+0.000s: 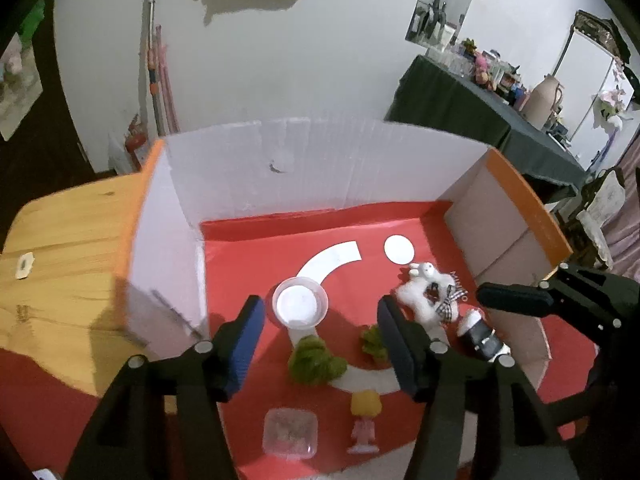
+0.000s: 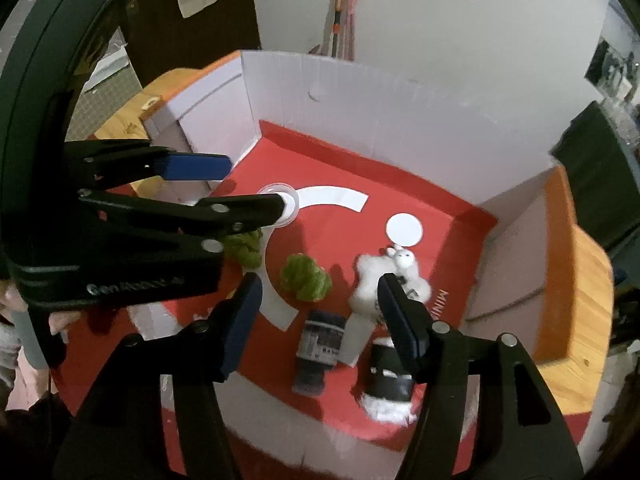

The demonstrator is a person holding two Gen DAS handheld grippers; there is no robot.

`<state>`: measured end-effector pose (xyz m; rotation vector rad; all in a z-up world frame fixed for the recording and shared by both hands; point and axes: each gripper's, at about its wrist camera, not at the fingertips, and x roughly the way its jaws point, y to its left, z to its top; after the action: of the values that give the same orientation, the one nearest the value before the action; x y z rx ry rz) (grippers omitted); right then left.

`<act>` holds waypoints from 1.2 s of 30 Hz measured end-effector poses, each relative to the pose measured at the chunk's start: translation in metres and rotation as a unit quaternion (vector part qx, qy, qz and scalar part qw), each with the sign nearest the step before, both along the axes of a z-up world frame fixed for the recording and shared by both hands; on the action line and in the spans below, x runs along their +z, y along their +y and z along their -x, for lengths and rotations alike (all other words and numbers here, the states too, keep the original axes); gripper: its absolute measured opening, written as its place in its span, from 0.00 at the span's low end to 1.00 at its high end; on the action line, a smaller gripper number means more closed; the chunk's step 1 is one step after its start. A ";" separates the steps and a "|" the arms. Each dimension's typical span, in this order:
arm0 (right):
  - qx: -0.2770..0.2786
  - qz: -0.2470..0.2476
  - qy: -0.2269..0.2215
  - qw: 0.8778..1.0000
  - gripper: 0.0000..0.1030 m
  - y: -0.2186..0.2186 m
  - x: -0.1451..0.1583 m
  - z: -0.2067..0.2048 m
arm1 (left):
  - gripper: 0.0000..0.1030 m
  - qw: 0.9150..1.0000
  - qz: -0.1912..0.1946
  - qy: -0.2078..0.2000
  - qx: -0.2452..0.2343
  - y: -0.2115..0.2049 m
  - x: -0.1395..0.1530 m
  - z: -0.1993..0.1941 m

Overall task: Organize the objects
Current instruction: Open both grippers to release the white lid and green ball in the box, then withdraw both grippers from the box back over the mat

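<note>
An open cardboard box (image 1: 320, 168) with a red floor holds the objects. My left gripper (image 1: 320, 340) hangs open above a clear lidded cup (image 1: 300, 304) and a green plush (image 1: 316, 362), gripping nothing. A second green plush (image 1: 374, 340), a white plush bunny (image 1: 424, 292), a fur-trimmed dark boot (image 1: 480, 336), a yellow-haired doll (image 1: 364, 416) and a clear square tub (image 1: 290, 432) lie around. My right gripper (image 2: 320, 316) stands open and empty above a dark patterned item (image 2: 320, 344), beside the bunny (image 2: 384, 276) and the boot (image 2: 390, 380). The left gripper (image 2: 256, 186) shows over the cup (image 2: 286, 200).
The box sits on a wooden table (image 1: 72, 248) and has white walls with orange top edges (image 1: 528, 208). White paper shapes, an arc (image 1: 332, 258) and a disc (image 1: 398, 250), lie on its floor. A dark cluttered side table (image 1: 480, 120) stands behind.
</note>
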<state>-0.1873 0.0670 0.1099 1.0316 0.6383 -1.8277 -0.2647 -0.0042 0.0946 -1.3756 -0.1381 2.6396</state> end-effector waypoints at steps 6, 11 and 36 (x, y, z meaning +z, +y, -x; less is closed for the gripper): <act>-0.016 0.027 0.025 0.999 0.65 0.019 0.028 -0.019 | 0.68 0.999 0.014 0.050 0.004 -0.002 0.027 -0.033; -0.030 0.048 0.043 0.997 0.70 0.034 0.045 -0.031 | 0.74 0.996 0.025 0.090 0.003 -0.003 0.045 -0.063; -0.111 0.150 0.112 0.976 0.91 0.102 0.054 -0.114 | 0.96 0.975 0.037 0.217 0.026 -0.001 0.056 -0.203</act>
<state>-0.0729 0.1687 0.1642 0.7240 0.3707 -2.1788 -0.0613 -0.0055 0.1506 -0.7877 -0.0211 2.9406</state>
